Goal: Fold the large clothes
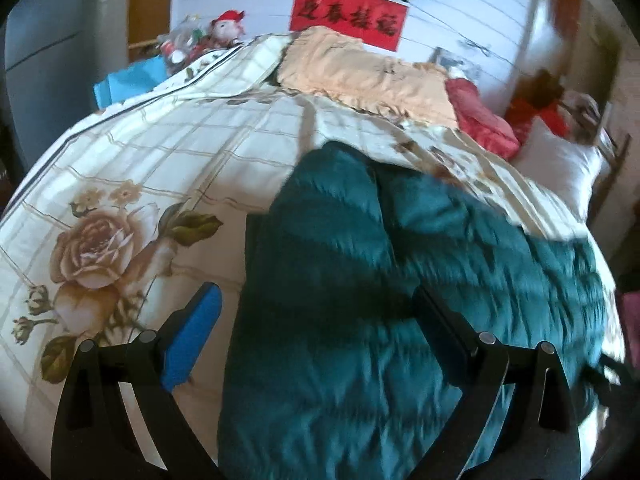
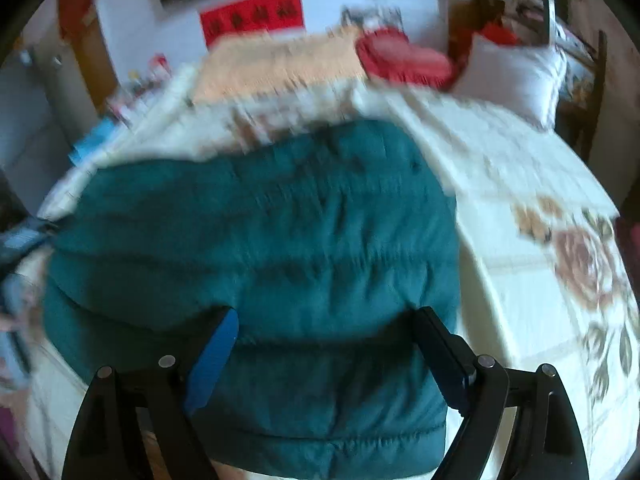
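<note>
A dark teal quilted jacket [image 1: 360, 280] lies folded in a thick bundle on a bed with a cream, rose-printed cover [image 1: 160, 160]. My left gripper [image 1: 316, 296] hovers open over the jacket's left edge, its blue-padded finger over the cover and the other finger over the teal fabric. Nothing is pinched between its fingers. In the blurred right wrist view the same jacket [image 2: 280, 240] fills the middle. My right gripper [image 2: 326, 318] stands open above the jacket's near part, with no fabric between its pads.
A peach blanket [image 1: 360, 72], a red cushion [image 1: 484, 120] and a white pillow [image 1: 560, 164] lie at the bed's far end. Toys and a blue box [image 1: 132, 80] sit at the far left. A red banner [image 1: 348, 16] hangs on the wall.
</note>
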Demonstrator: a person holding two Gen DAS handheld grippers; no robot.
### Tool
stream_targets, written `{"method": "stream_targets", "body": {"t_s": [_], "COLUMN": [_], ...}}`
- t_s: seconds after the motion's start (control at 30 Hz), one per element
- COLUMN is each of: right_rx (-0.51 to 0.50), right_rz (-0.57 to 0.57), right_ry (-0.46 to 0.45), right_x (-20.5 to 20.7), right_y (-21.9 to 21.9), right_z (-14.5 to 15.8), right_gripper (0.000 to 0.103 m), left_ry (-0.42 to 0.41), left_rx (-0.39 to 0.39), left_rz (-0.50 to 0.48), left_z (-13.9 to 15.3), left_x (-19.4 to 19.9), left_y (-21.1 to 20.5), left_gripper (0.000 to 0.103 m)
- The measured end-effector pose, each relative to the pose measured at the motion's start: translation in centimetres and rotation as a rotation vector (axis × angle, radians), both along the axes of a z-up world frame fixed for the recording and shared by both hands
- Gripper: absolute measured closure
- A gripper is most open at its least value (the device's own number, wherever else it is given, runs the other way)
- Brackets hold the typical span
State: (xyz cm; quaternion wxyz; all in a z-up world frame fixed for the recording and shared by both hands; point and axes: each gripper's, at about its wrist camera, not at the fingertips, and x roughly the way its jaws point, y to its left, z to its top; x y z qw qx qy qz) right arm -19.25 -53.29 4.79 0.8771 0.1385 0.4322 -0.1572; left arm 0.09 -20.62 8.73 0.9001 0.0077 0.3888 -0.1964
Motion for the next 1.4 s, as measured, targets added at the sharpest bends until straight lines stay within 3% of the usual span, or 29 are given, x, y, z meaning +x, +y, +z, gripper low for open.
{"method": "stream_targets", "body": {"t_s": [0.17,0.37,0.6,0.77,1.03,1.4], "right_rx": [-0.025,0.009,0.011,-0.026,-0.013,0.02], "right_rz": [-0.023,-0.053,-0.06,-0.045,-0.088,-0.164], "right_ry": [-0.021,-0.15,-0.046,-0.033,-0.118,-0.182], "right_x": [-0.1,-3.9,-3.1,-2.8,-4.8,-1.1], "right_y": [0.1,0.4,1.0,1.4,0.6,-0.8], "right_z": [0.7,3.7,0.1,-0.1,2.3,3.9], "right_gripper": [0.009,0.01,0.01,0.008,0.008,0.008], "left_ry": [-0.004,0.002,0.048,0.055,0.057,0.06], "left_rx": [0.051,0.076,0.037,0.033,0.029,0.036], "left_rz": [-0.029,-0.043,-0.034,-0.03,-0.019,-0.011], "left_z": [-1.1,-2.5,-4.1,-4.4,-4.6,-4.6], "left_x": [-2.6,-4.2,-3.9,-3.7,-3.8,-3.9], "left_y": [0.5,1.3,1.7,1.7,1.7,1.8], "left_gripper": [0.007,0.007,0.006,0.005,0.005,0.005]}}
